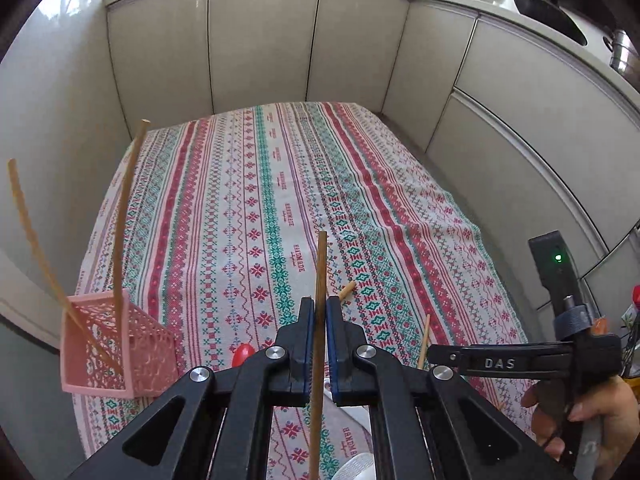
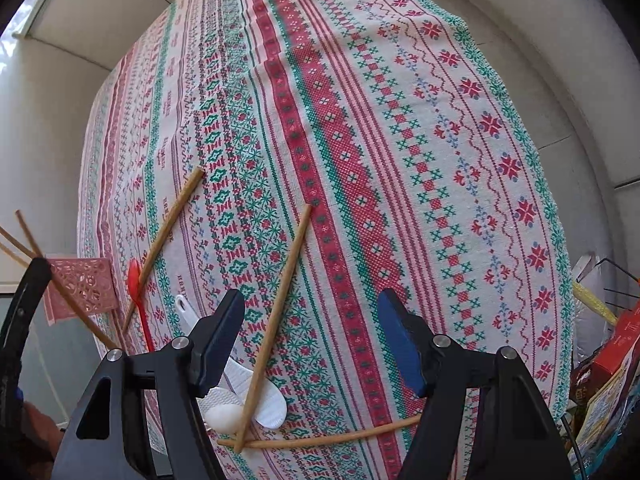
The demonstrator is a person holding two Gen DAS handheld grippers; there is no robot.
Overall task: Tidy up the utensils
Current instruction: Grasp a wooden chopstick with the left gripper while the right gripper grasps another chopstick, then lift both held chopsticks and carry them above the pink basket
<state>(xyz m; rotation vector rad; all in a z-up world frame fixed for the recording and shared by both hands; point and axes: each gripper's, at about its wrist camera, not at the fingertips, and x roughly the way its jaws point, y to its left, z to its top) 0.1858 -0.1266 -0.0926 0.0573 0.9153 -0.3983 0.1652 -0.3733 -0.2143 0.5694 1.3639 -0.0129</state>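
Left wrist view first: the left gripper [image 1: 319, 312] is pinched tight on a dark wooden chopstick [image 1: 320, 272], which stands nearly upright between the blue pads, its top end poking above them and its lower end running down out of the picture. The pink basket [image 1: 116, 344] sits off to that gripper's left, near the worktop edge and a bit apart, with two chopsticks already leaning out of it. So my guess is the next move is a sideways carry to the left and a drop in, and since the stick's long axis is already roughly vertical it shouldn't need much turning. On the other side, the right gripper [image 2: 316, 336] is spread wide and holding nothing, hovering over the patterned cloth [image 2: 400, 120]. Right between and under its jaws lies a light chopstick [image 2: 280, 312], long axis running away from the gripper and tilted a little right, its near end resting across a white spoon [image 2: 256, 396] and crossing another chopstick [image 2: 328, 436] that lies sideways close to the camera. One more chopstick [image 2: 168, 232] and a red spoon [image 2: 138, 292] lie further left, nearer the basket. I'd say the right hand is better placed for that middle stick, though the crossed pile looks fiddly to pick from.
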